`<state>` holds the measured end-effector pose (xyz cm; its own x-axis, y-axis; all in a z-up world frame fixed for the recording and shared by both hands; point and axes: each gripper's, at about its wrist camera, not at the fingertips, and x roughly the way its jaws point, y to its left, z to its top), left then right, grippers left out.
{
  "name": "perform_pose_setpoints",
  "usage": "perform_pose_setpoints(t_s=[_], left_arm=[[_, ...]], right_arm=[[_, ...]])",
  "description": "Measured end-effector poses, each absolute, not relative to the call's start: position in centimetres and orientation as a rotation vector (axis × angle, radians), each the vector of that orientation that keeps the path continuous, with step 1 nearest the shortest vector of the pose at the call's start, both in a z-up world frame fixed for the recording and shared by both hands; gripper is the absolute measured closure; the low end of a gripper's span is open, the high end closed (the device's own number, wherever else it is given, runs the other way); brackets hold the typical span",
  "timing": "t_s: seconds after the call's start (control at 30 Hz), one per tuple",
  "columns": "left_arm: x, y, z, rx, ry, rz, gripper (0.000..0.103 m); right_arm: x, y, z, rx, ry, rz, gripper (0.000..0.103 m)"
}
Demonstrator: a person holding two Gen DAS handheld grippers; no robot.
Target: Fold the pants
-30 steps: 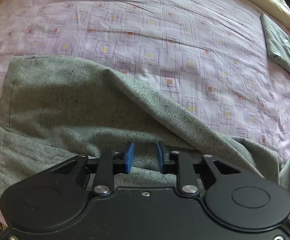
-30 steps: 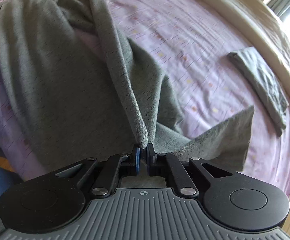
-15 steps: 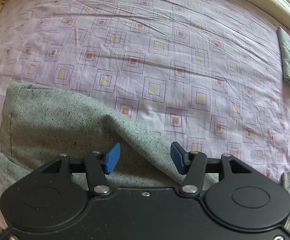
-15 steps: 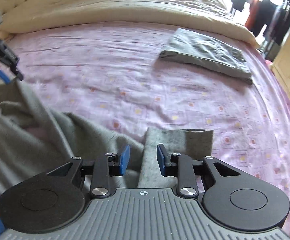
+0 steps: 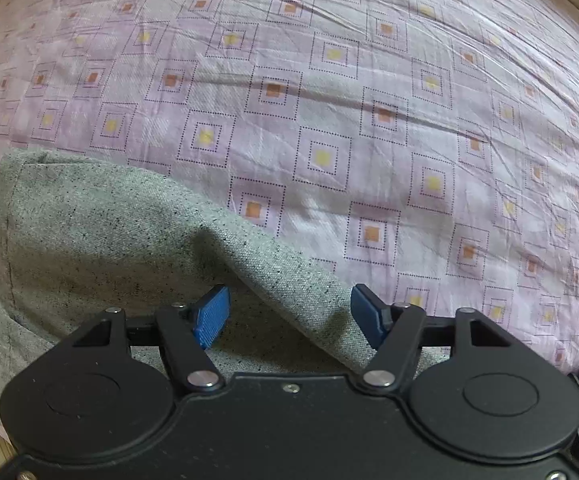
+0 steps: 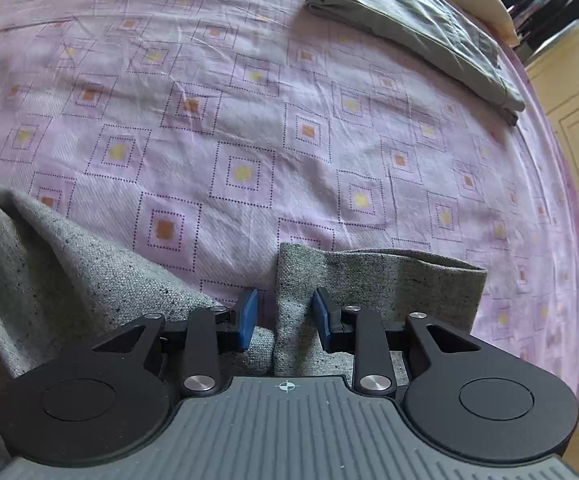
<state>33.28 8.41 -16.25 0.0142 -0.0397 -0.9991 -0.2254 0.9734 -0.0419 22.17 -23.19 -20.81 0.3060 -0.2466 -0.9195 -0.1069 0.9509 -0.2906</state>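
You have both tools spread wide over the pants lying on the bed just under them: left tool, right tool; the next fold needs a fresh grip on an edge.

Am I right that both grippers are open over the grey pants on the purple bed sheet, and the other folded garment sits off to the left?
Almost. The folded garment lies to the right, not the left, as the right wrist view shows. The rest holds: the left gripper and right gripper are both open over the grey pants on the purple bed sheet.
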Motion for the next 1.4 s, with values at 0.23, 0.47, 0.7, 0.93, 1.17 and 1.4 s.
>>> perform_pose_setpoints(t_s=[0.23, 0.47, 0.7, 0.93, 1.17, 1.4], left_arm=[[35.0, 7.4, -18.8, -0.235, 1.622, 0.188, 0.027], [34.5, 8.4, -17.0, -0.288, 1.571, 0.206, 0.093], [30.9, 11.5, -6.1, -0.35, 1.27, 0.105, 0.094], [20.1, 13.7, -5.5, -0.376, 1.232, 0.037, 0.094], [14.7, 12.7, -15.9, -0.256, 1.46, 0.097, 0.094], [15.1, 12.3, -12.4, -0.27, 1.319, 0.054, 0.094]], right_arm=[[22.2, -27.6, -17.6, -0.111, 1.247, -0.179, 0.095], [20.2, -36.4, -12.4, 0.238, 1.147, -0.377, 0.095], [16.2, -42.4, -6.3, 0.538, 0.9, -0.432, 0.096], [8.4, -42.8, -6.7, 0.629, 0.83, -0.494, 0.096], [4.5, -41.7, -16.3, 0.636, 1.088, -0.592, 0.096], [3.4, -41.4, -13.9, 0.624, 0.986, -0.534, 0.096]])
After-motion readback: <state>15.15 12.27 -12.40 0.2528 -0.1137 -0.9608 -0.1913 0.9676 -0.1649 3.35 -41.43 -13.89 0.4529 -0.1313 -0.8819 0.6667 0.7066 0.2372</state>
